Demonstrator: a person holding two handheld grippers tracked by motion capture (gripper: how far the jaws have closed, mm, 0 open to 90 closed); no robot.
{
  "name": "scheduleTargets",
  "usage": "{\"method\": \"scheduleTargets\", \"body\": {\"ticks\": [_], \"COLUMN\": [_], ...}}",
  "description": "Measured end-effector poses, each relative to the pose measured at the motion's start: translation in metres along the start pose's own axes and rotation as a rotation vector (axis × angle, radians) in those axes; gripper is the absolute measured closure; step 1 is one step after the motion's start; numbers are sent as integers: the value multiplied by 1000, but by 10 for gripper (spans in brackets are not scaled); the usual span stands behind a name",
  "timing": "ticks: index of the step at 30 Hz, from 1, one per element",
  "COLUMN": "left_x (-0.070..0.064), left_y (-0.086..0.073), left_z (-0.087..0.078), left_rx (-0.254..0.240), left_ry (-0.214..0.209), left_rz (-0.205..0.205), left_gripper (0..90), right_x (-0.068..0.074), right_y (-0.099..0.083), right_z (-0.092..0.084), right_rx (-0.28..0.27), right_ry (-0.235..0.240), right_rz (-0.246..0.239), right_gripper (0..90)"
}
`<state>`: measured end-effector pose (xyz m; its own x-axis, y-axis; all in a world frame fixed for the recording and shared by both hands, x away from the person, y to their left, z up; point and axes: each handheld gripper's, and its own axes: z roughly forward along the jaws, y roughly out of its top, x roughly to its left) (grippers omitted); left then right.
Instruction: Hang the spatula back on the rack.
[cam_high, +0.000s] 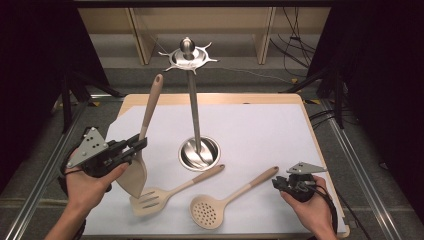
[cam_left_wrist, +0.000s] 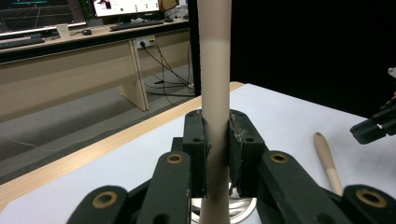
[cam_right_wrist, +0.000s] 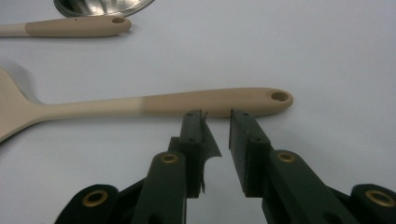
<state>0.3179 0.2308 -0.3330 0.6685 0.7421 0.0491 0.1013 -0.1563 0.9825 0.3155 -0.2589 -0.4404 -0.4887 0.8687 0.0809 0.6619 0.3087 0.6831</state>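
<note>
Left gripper (cam_high: 136, 145): jaws closed on the handle of the beige spatula (cam_high: 145, 135), gripped low on the shaft just above the blade. The spatula stands nearly upright at the left of the table (cam_high: 260, 125), blade down near the table surface, hanging hole at the top. In the left gripper view both pads (cam_left_wrist: 194, 154) press flat against the round handle (cam_left_wrist: 215, 93).

Right gripper (cam_high: 281, 183): jaws parted, holding nothing, resting at the near right just beside the handle end of the skimmer (cam_high: 227, 200). In the right gripper view the jaw tips sit just short of that handle (cam_right_wrist: 210, 101).

Handling, as a judgement: the spatula looks light and stiff in the handle, with a smooth, possibly slippery coating; the blade likely flexes. Grip the handle, not the blade.

Surroundings: the steel hanging stand (cam_high: 195, 100) rises from its round base at table centre, hooks at the top. A slotted turner (cam_high: 167, 192) lies between the spatula and the skimmer.
</note>
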Motion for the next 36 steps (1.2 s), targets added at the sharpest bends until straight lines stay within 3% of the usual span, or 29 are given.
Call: {"method": "scheduleTargets", "body": {"ticks": [2,3,4,5,6,10,12,15,19,20,21,22,27,28,29,30,31,33,36], "left_x": [-1,-1,-1,0,0,-1,-2,-2,-1,-1,1,1,1,1,1,1,2,2,3], "left_y": [1,1,1,2,2,5,5,8,10,10,10,10,13,13,13,13,14,14,14], "left_z": [-2,-1,-1,-1,0,0,0,-1,0,1,1,1,3,3,3,4,5,6,8], "left_rx": [8,6,6,-6,-6,-11,-4,-13,-13,-10,-1,-2,-7,-7,-6,-7,-7,-4,8], "left_ry": [8,7,7,-1,-3,-2,-8,-1,-1,-10,-13,-12,-11,-11,-11,-12,-11,-11,-12], "left_rz": [-15,-14,-14,0,1,1,-22,-9,-6,-16,11,10,0,0,1,1,1,-5,-2], "left_gripper": [782,782,782,782,782,782,782,782,782,782,782,782,781,782,782,782,782,782,782], "right_x": [-1,-3,-3,-1,0,-1,-1,0,-2,0,0,0,-3,-3,-1,-1,-3,-1,-1], "right_y": [0,0,0,0,0,0,0,0,1,0,0,0,1,1,1,1,1,1,1], "right_z": [1,2,2,1,0,0,0,-1,0,-1,-1,-1,1,1,0,0,1,-1,-1], "right_rx": [-1,-23,-23,2,6,-4,-3,10,1,8,6,9,-18,-18,-2,-2,-18,1,0], "right_ry": [7,-1,-1,9,7,-9,-7,-4,-4,-1,0,2,1,1,-2,-2,0,-12,-11], "right_rz": [-5,-40,-40,0,6,-22,-20,3,-20,3,4,4,-49,-49,-14,-14,-47,-18,-15], "right_gripper": [755,755,755,755,755,755,755,755,755,756,756,756,756,756,757,757,757,757,757]}}
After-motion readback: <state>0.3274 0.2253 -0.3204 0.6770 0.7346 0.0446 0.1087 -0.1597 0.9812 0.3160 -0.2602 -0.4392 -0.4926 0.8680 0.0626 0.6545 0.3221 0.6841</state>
